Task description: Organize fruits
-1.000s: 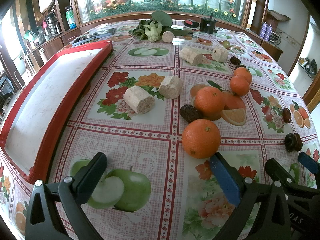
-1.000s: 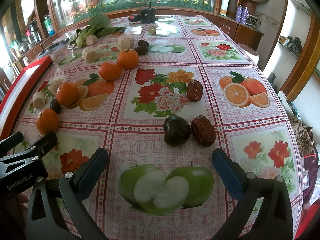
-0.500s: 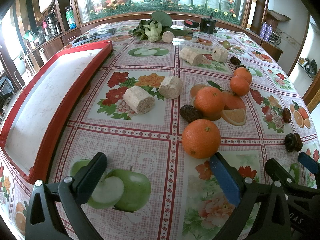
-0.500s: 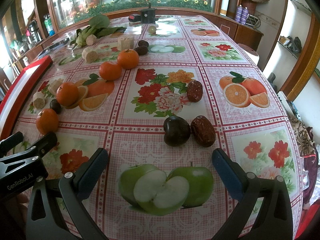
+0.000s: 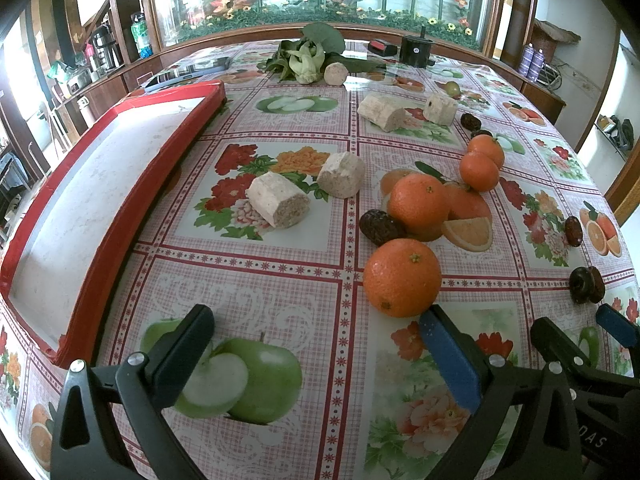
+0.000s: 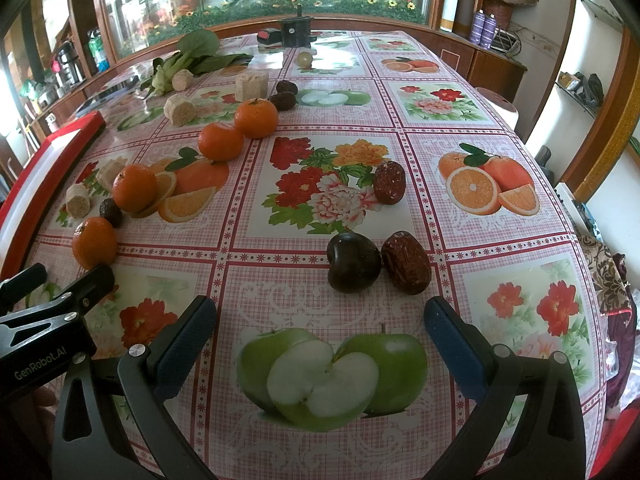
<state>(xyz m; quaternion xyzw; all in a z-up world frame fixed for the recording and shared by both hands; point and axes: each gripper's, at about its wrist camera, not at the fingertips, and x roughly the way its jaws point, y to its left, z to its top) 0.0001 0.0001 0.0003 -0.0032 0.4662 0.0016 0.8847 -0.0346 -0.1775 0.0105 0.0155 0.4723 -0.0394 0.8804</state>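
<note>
Both grippers, left (image 5: 316, 344) and right (image 6: 320, 326), are spread wide and empty; the orange (image 5: 402, 277) nearest the red tray (image 5: 132, 208) could easily roll off if nudged

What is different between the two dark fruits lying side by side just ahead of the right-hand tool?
The dark plum is round, smooth and glossy, nearly black; the red date beside it is oval, wrinkled and matt, a reddish brown. The dark plum looks the bulkier of the two, and the red date is narrower. They share a spot: both lie loose on the tablecloth, close together, just beyond the open right gripper.
</note>
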